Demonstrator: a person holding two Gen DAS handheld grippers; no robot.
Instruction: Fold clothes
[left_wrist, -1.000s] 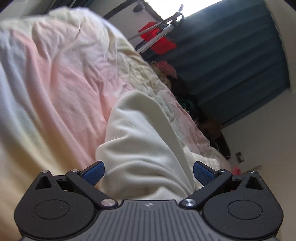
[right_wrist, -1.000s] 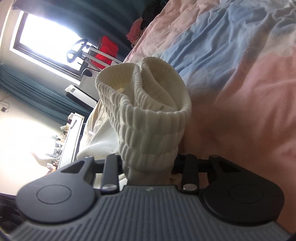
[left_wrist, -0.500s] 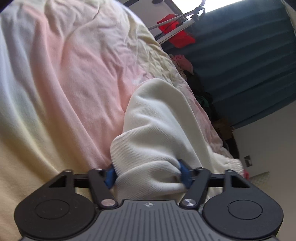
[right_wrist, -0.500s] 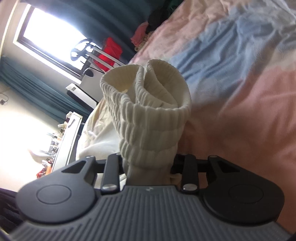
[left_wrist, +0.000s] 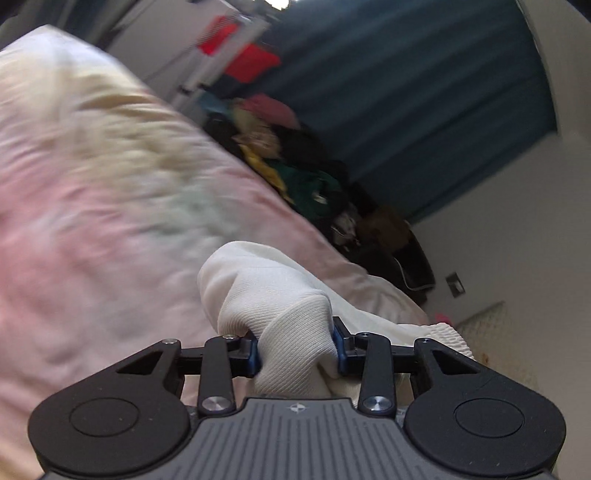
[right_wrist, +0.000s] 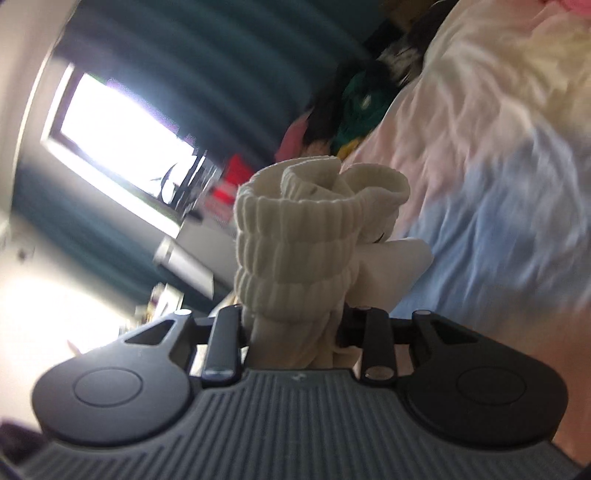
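Left gripper (left_wrist: 297, 349) is closing, its blue pads pinching a fold of the cream garment (left_wrist: 280, 295); a second ago I had it wide open around loose cloth. Only that view shows the garment trailing right over the pastel bedspread (left_wrist: 110, 206). Right gripper (right_wrist: 295, 325) clamps the bunched ribbed cuff (right_wrist: 299, 236), standing upright just beyond its fingers, with the window (right_wrist: 122, 136) far left.
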